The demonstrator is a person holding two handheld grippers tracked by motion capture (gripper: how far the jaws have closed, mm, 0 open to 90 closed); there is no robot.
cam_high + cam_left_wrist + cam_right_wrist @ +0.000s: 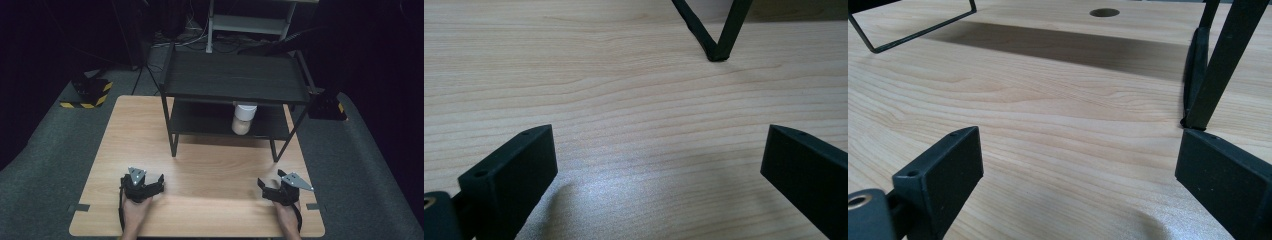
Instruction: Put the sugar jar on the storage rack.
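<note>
A small jar [244,119] stands upright on the lower shelf of a black two-tier rack [235,80], toward the shelf's right half. It has a white cap and a pale, beige-looking body; finer detail is too small to tell. The rack sits at the far middle of a light wooden table [200,165], its thin black legs resting on the wood.

Well apart from the jar, near the table's front edge, the left gripper [156,183] lies low over the wood with its jaws spread wide and nothing between them. The right gripper [263,187] sits near the front right, its jaws likewise wide apart and empty, with a rack leg [1220,60] just ahead of it.
</note>
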